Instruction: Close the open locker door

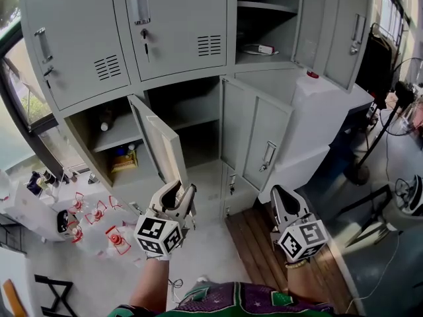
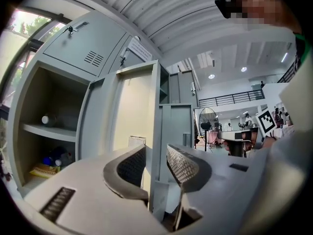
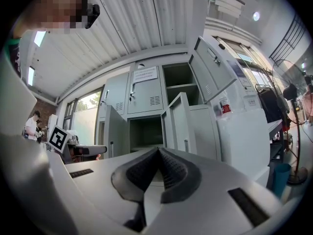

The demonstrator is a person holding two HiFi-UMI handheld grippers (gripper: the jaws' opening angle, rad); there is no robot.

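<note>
Grey locker door [image 1: 157,140], apparently half open

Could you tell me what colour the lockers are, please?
Light grey lockers, clearest in the head view.

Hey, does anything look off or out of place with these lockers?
Yes: three doors hang open. The lower-left locker door juts out, its edge between the jaws of the left gripper; the middle door and the top-right door are ajar too.

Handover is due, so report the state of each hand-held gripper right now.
Left hand-held gripper: closed on the edge of the open locker door.
Right hand-held gripper: closed, empty.
</note>
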